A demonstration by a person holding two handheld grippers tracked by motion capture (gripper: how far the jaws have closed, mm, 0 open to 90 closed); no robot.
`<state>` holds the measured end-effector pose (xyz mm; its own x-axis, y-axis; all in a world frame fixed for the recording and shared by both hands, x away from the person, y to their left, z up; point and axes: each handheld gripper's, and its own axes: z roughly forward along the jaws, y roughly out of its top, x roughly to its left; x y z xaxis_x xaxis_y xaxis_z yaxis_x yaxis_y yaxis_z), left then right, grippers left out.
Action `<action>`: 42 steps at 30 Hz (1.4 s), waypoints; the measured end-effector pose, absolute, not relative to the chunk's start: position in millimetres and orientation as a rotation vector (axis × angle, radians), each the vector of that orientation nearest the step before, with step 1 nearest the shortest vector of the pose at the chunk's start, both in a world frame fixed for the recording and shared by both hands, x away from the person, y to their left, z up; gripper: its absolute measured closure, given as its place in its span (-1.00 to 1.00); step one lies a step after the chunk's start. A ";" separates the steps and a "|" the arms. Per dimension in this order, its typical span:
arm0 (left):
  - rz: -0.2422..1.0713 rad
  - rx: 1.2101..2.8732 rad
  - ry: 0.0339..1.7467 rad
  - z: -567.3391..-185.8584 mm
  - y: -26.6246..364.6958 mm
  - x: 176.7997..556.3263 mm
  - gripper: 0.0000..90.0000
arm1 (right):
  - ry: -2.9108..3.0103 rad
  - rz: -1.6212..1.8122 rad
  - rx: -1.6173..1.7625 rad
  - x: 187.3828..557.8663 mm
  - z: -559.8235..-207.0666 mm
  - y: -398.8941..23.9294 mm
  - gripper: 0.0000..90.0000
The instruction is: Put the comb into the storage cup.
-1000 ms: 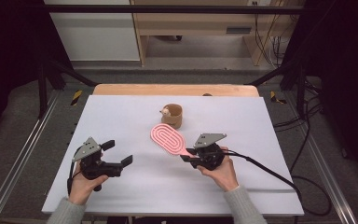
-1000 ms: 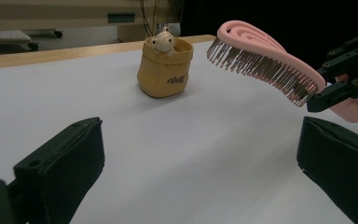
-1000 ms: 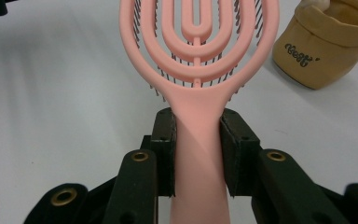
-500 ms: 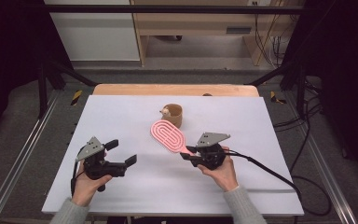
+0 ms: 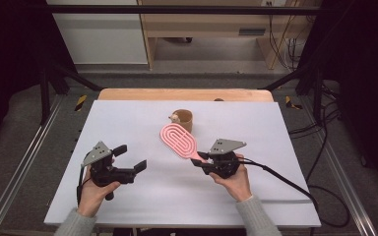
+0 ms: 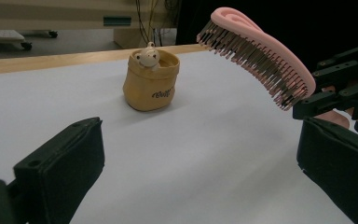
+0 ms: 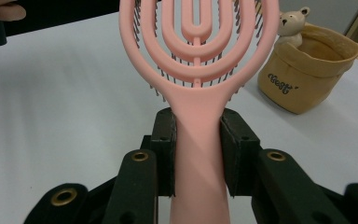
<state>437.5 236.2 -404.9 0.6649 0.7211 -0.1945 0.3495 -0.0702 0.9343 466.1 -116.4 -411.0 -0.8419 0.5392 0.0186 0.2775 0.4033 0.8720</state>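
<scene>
Brush (image 5: 178, 140), pink, with an oval head of looped ribs, is clamped by its handle between the pads of the right gripper (image 5: 200, 161); in the right gripper view the two black jaws press flat against either side of the handle (image 7: 198, 154), and the head stands out ahead of the fingertips with its dark bristles facing down toward the white table (image 5: 275, 128). In the left gripper view the brush (image 6: 256, 51) hangs clear above the table, bristles down and head tilted up, to the right of and beyond that gripper's own jaws. Left gripper (image 5: 130, 159) is held near the table with its jaws wide apart and nothing between them; it points toward the right gripper, and a stretch of bare table lies between the two. Beyond the brush head stands a small tan pouch (image 5: 183, 119), open at the top, with a little pale bear (image 7: 291, 19) peeking over its rim. Dark script is printed on the pouch's front; in the right gripper view it seems to read "Best" (image 7: 282, 86), though the letters are too small to be sure. Pouch and brush head are near each other but apart.
</scene>
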 end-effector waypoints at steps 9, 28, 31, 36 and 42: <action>0.369 1.650 0.881 -396.6 229.9 442.0 -0.98 | 2.394 1.416 0.720 466.3 -411.1 -117.2 0.55; 0.329 1.633 0.877 -390.0 210.6 451.3 -0.98 | 2.383 1.429 0.718 466.3 -412.4 -116.2 0.55; 0.326 1.631 0.879 -389.7 208.7 451.7 -0.98 | 2.382 1.428 0.718 466.1 -412.2 -116.3 0.55; 0.317 1.629 0.880 -388.8 204.0 453.1 -0.98 | 2.377 1.429 0.717 466.0 -412.7 -115.9 0.55; 0.304 1.627 0.877 -387.3 196.2 454.5 -0.98 | 2.370 1.435 0.714 465.6 -412.8 -115.6 0.55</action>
<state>454.5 196.2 -387.3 0.6814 0.6826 -0.2640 0.3730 -0.0135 0.9277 465.6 -115.6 -412.8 -0.8387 0.5443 0.0161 0.2666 0.3847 0.8837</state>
